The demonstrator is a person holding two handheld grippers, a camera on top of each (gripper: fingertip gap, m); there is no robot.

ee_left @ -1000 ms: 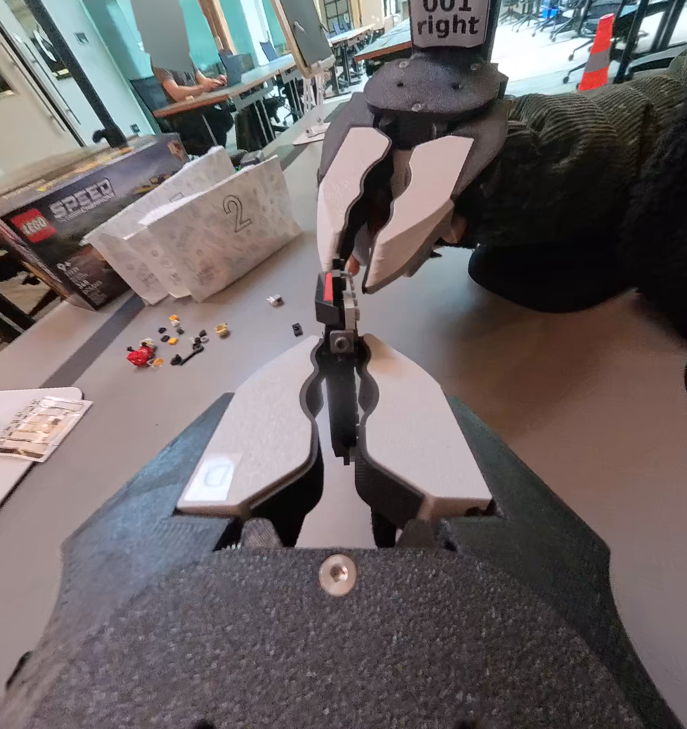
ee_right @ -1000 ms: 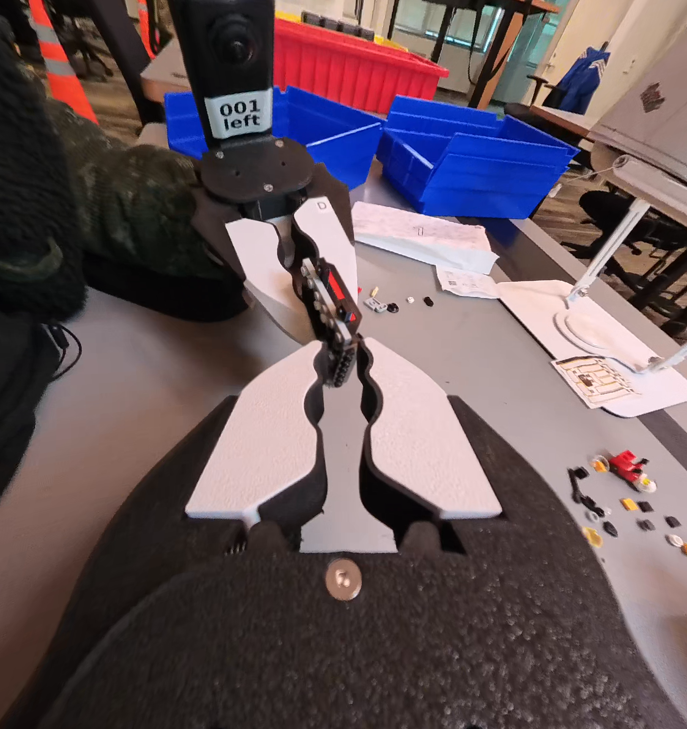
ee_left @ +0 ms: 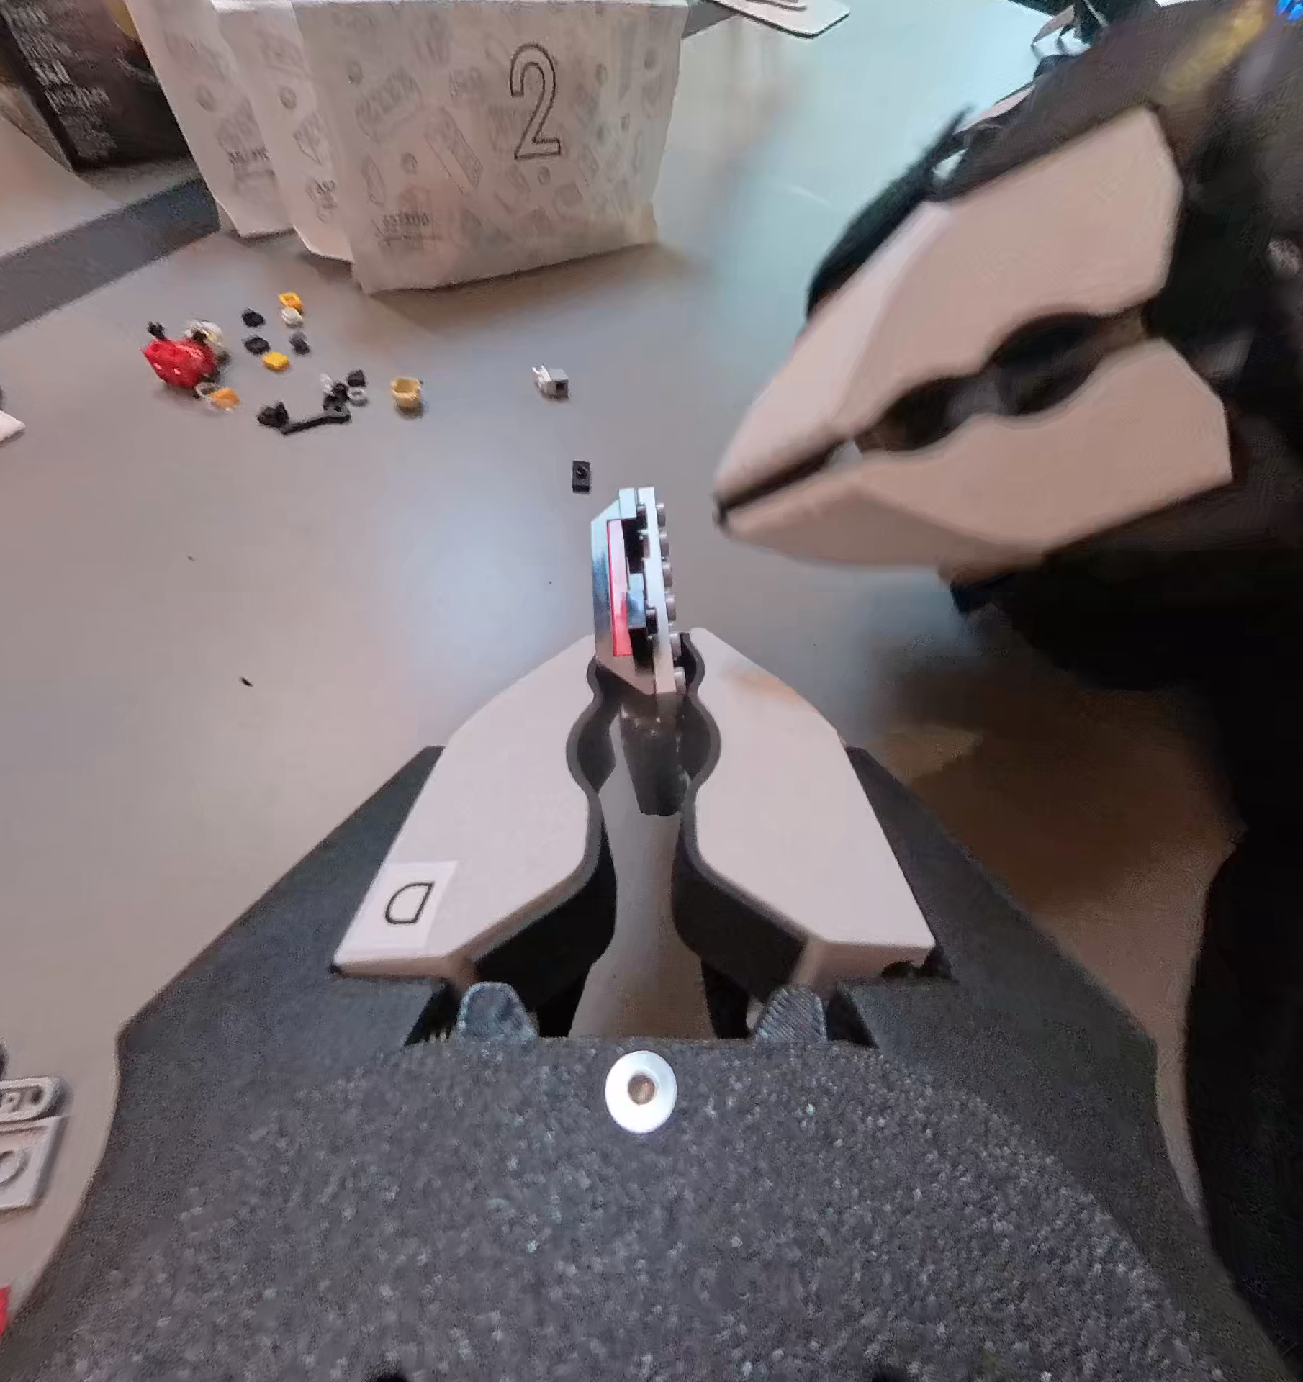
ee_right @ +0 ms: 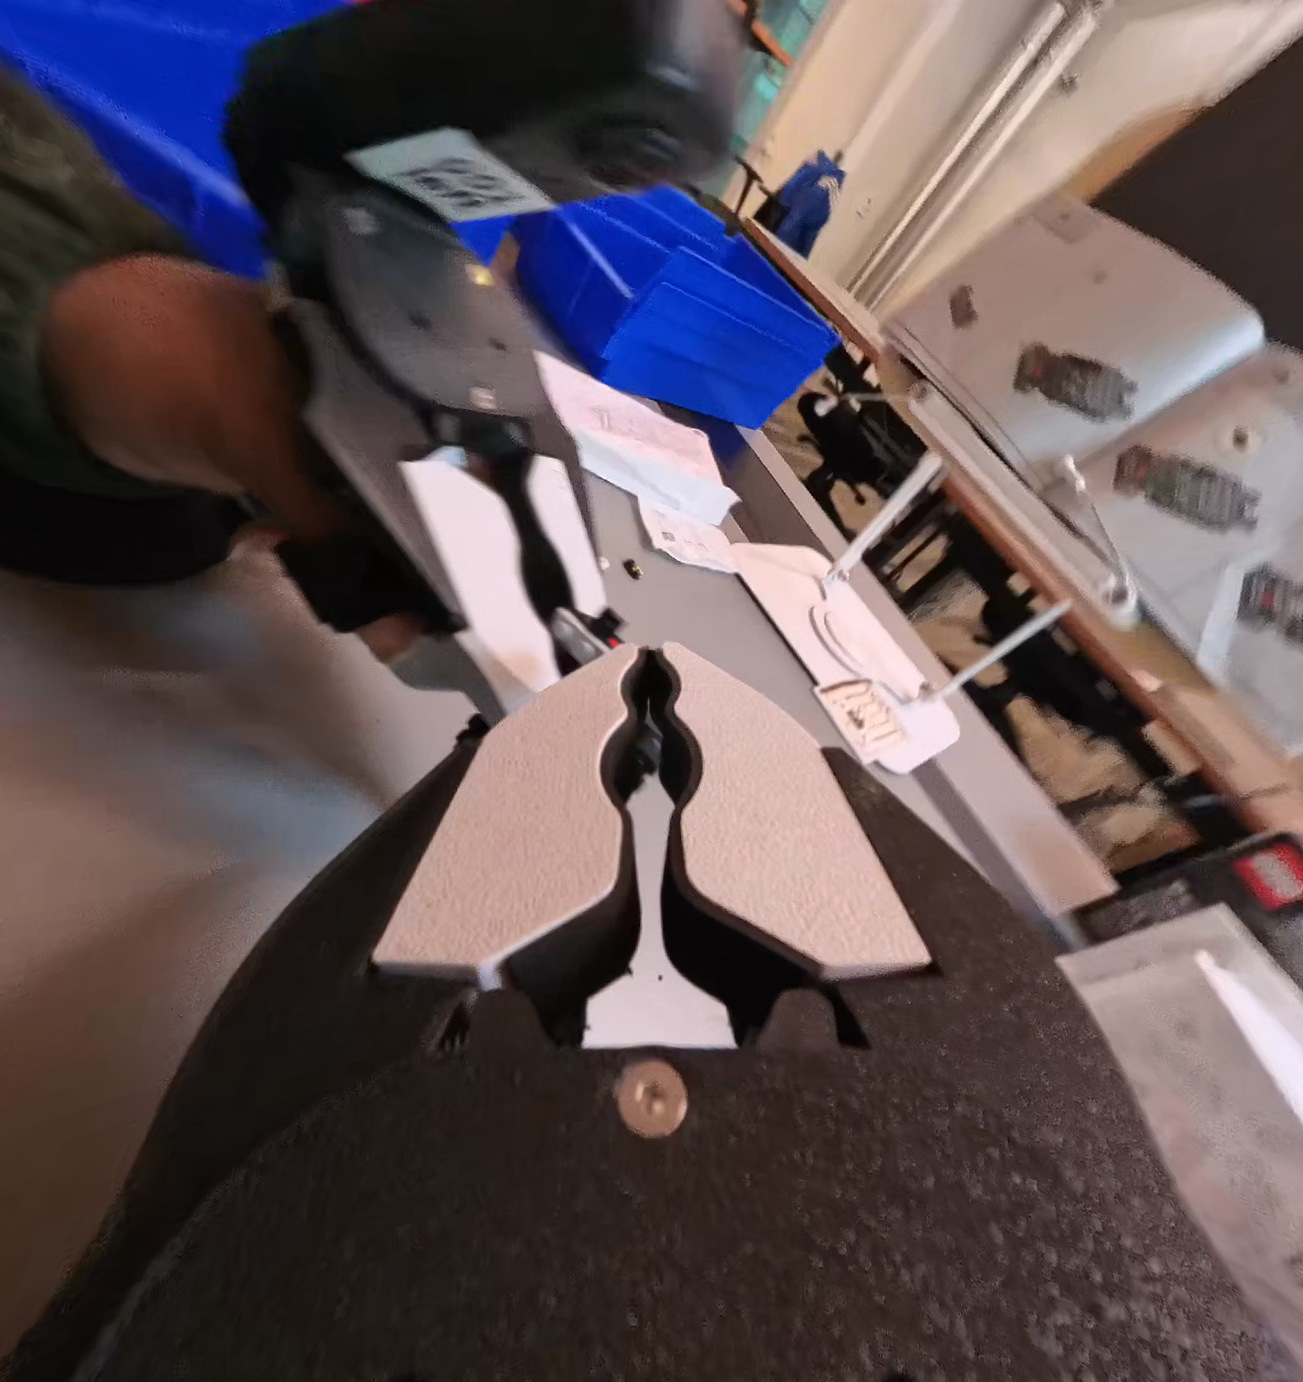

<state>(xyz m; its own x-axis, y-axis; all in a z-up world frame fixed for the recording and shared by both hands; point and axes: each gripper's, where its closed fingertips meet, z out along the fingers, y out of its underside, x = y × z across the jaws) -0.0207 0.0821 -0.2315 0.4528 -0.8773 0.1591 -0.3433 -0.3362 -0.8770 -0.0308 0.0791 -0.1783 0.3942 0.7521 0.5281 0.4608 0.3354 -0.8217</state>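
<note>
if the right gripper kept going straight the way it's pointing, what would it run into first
Most likely the small grey, black and red brick assembly clamped in the left gripper; the right gripper, jaws together, points at it from close by, though depth is unclear.

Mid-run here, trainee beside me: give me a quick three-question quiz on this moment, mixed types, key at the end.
1. True or false: the left tool grips a brick assembly.
2. The right tool's tips are: A) wide apart B) nearly together.
3. Fill in: the loose small parts lie in front of the white paper ____.

Key: 1 true; 2 B; 3 bags.
</note>
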